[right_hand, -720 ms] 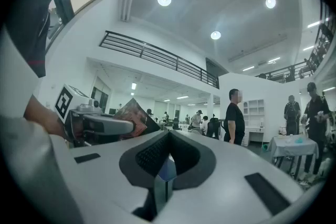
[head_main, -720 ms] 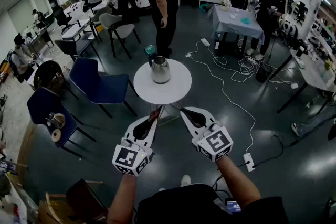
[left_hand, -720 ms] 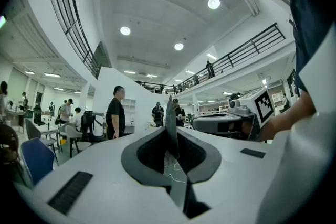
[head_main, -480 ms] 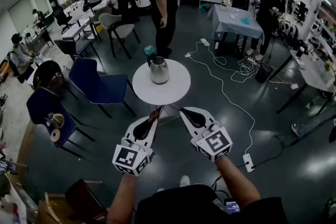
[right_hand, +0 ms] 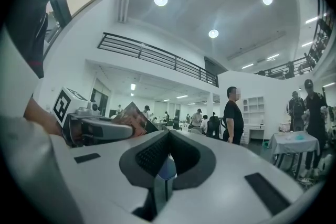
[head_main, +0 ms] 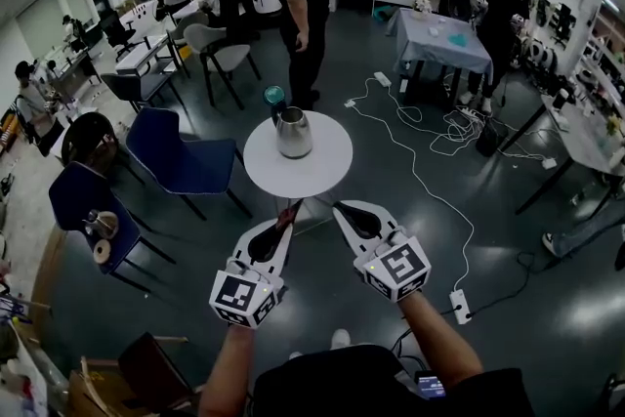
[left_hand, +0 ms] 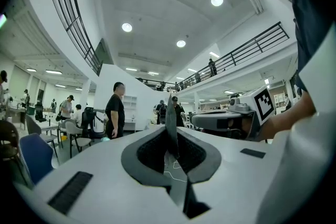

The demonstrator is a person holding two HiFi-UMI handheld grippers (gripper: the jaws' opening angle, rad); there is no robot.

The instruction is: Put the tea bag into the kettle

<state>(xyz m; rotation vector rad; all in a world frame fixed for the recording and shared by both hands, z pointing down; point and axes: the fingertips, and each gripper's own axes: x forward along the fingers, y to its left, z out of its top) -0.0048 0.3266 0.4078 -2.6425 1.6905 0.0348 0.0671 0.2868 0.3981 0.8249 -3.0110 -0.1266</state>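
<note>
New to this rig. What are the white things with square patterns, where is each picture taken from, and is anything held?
No robot: a person holds a two-jaw gripper in each hand; the patterned cubes are part of them. One picture comes from a camera on the person's head, looking down. The other two come from cameras riding on the grippers, looking along their jaws. The left gripper is shut on a flat tea bag; the right gripper is shut, empty. Ahead, a steel kettle stands on a round white table.
</note>
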